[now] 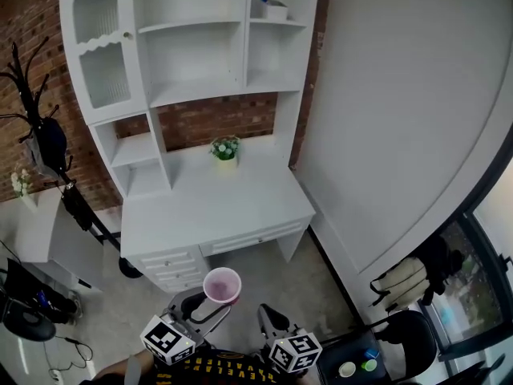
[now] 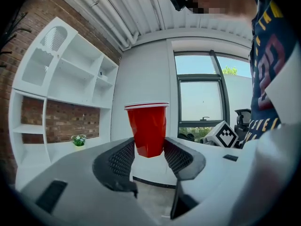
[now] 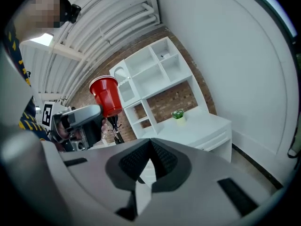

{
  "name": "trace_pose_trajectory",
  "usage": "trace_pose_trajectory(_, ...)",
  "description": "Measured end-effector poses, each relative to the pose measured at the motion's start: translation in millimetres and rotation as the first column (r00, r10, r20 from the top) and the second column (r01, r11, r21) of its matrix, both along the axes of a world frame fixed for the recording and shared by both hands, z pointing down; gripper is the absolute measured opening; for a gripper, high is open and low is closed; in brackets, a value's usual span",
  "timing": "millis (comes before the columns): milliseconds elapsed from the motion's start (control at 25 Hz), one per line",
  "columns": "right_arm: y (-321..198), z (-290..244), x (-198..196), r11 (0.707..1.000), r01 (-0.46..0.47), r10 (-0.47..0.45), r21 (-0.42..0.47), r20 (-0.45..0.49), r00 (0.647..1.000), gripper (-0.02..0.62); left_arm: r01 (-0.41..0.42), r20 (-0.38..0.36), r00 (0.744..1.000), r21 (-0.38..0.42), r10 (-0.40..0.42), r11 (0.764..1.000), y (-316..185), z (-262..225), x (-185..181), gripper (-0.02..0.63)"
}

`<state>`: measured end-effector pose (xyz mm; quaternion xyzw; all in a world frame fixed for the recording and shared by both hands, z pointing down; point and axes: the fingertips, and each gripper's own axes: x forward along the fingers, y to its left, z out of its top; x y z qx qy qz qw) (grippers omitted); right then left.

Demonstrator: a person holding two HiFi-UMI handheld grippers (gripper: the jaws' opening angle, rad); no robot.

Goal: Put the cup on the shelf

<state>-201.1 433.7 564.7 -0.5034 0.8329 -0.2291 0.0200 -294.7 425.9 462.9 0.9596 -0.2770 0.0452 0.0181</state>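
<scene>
A red cup [image 1: 222, 285] with a white rim and pale inside stands upright in the air, low in the head view. My left gripper [image 1: 210, 299] is shut on it; in the left gripper view the two dark pads press on the lower sides of the cup [image 2: 146, 131]. The cup [image 3: 107, 95] and the left gripper [image 3: 77, 121] also show at the left of the right gripper view. My right gripper [image 1: 268, 318] hangs beside it, shut and holding nothing, its fingertips meeting [image 3: 150, 142]. The white shelf unit [image 1: 192, 54] stands ahead on a white desk [image 1: 240, 207].
A small potted plant [image 1: 225, 148] sits on the desk under the shelves. A white box [image 1: 275, 10] stands in the top right compartment. A dark coat rack [image 1: 32, 135] stands at the left, a white wall [image 1: 401, 95] at the right, a black chair [image 1: 409, 335] at the lower right.
</scene>
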Motion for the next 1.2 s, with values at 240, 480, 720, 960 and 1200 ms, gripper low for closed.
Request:
trace_pose_trajectory(240, 5, 8, 23, 1.000, -0.006, 0.007, -0.026, 0.008, 1.000, 0.005, 0.020, 0.013, 1.000, 0.007, -0.020, 1.000, 9, -1, 20, 0.198)
trace_pose_trajectory(480, 14, 20, 58, 0.998, -0.016, 0.017, -0.060, 0.026, 1.000, 0.005, 0.011, 0.014, 1.000, 0.001, -0.011, 1.000, 20, 4, 56, 0.199)
trace_pose_trajectory(720, 16, 34, 70, 0.995, -0.010, 0.014, -0.100, 0.040, 0.999, 0.005, 0.012, 0.034, 0.999, -0.014, -0.012, 1.000, 19, 11, 70, 0.199)
trace_pose_trajectory(960, -3, 36, 74, 0.993, -0.032, 0.033, -0.110, 0.016, 0.999, 0.005, -0.001, 0.024, 1.000, -0.035, 0.002, 0.999, -3, 16, 73, 0.198)
trace_pose_trajectory(1200, -48, 36, 77, 0.988, -0.099, 0.097, -0.117, -0.024, 0.995, 0.005, -0.051, -0.006, 0.999, -0.036, 0.050, 0.998, -54, 19, 68, 0.198)
